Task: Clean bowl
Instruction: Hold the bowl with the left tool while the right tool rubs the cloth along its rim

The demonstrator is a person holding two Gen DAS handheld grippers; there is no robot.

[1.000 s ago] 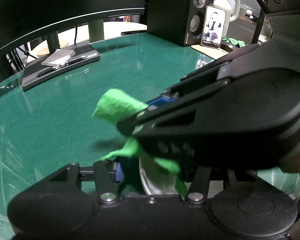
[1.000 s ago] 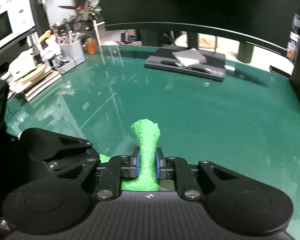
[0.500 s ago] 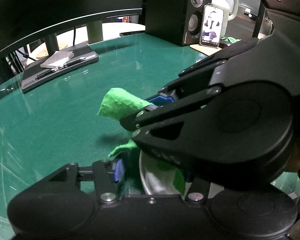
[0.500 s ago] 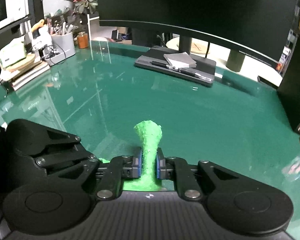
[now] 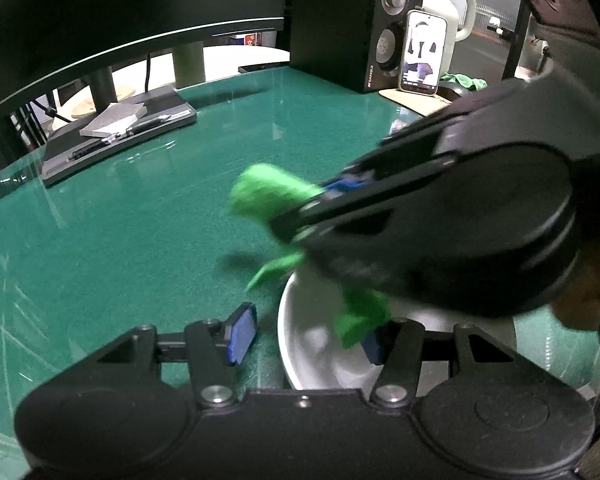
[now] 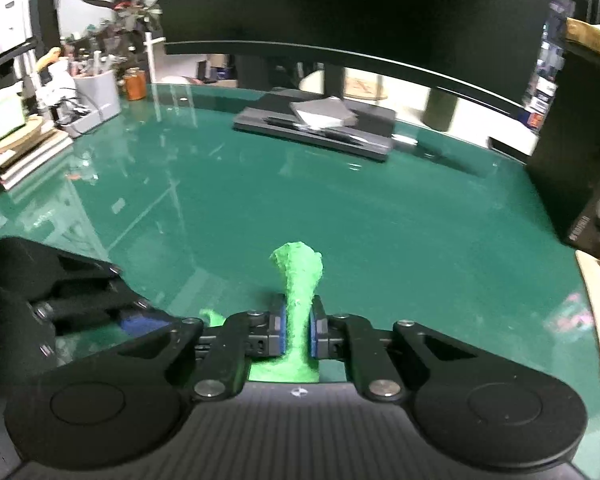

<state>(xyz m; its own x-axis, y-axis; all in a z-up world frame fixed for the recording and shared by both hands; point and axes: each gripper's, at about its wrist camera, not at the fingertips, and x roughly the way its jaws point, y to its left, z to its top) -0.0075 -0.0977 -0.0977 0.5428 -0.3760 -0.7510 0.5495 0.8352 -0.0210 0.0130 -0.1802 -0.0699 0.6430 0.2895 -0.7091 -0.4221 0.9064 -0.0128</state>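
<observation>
Two grippers at white bowl (image 5: 312, 344) on green mat (image 5: 140, 216). Left gripper (image 5: 308, 338) straddles bowl rim, grip unclear. Right gripper (image 6: 297, 334) pinches green cloth (image 6: 298, 280), tail inside bowl. Bowl likely stiff, slick, breakable: take by rim. Cloth soft, light.

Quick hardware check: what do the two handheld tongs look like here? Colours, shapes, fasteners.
Both tongs are matte black plastic. The left tongs have a wide body with two round discs, angular linkage arms with silver screws, and blue finger pads. The right tongs match, with a ribbed centre panel bearing a small round mark, and blue pads. No cables or sleeves show.
</observation>
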